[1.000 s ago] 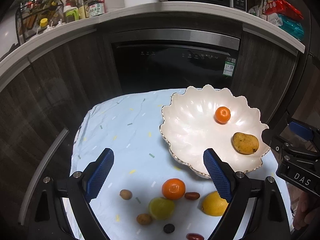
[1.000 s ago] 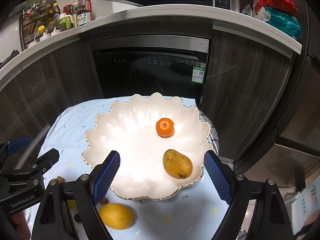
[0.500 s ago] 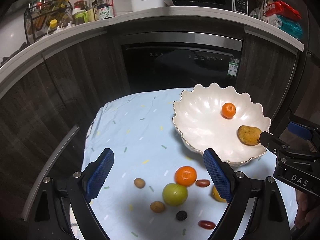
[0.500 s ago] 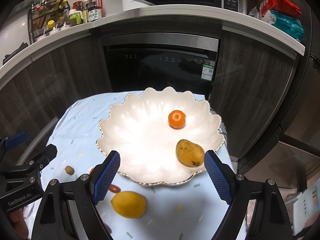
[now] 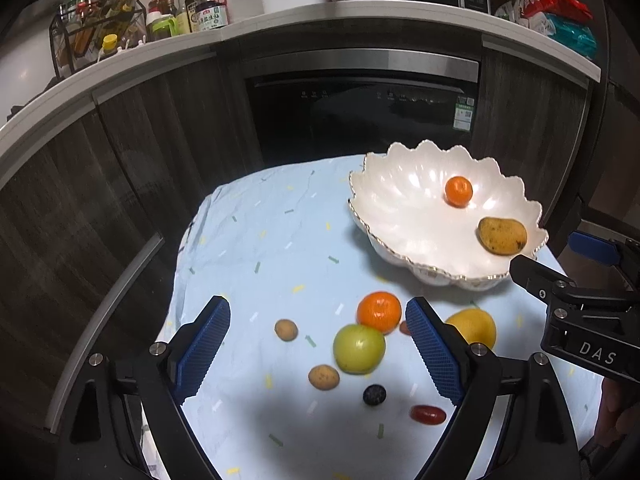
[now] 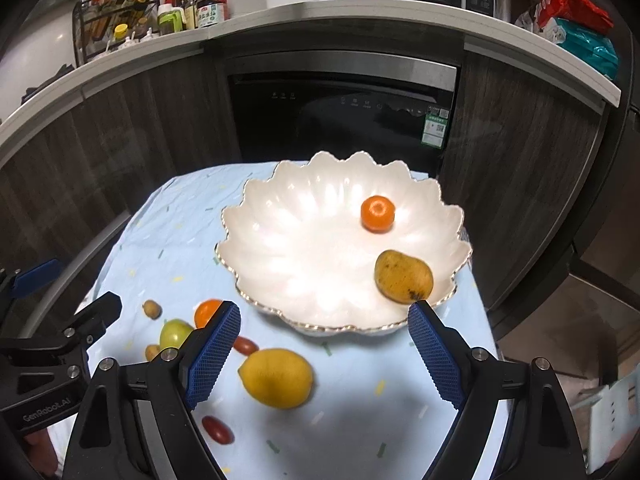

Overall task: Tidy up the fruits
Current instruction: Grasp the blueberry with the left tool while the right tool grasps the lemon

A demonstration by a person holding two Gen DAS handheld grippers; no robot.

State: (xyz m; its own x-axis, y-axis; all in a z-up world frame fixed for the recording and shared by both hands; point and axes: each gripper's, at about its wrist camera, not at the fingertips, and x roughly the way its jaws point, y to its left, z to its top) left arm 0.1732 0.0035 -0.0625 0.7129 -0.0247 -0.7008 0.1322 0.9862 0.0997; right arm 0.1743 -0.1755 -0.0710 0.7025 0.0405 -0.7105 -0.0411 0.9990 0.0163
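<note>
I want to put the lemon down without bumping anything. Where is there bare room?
The white bowl is bare on its left half, away from the tangerine and mango. The tablecloth left of the bowl is bare too. The near fruit cluster around the green apple is crowded.

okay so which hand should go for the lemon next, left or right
Right, probably. In the right wrist view the lemon lies on the cloth just ahead of the open right gripper, between its jaws. The left gripper, also open, frames the green fruit and orange instead.
</note>
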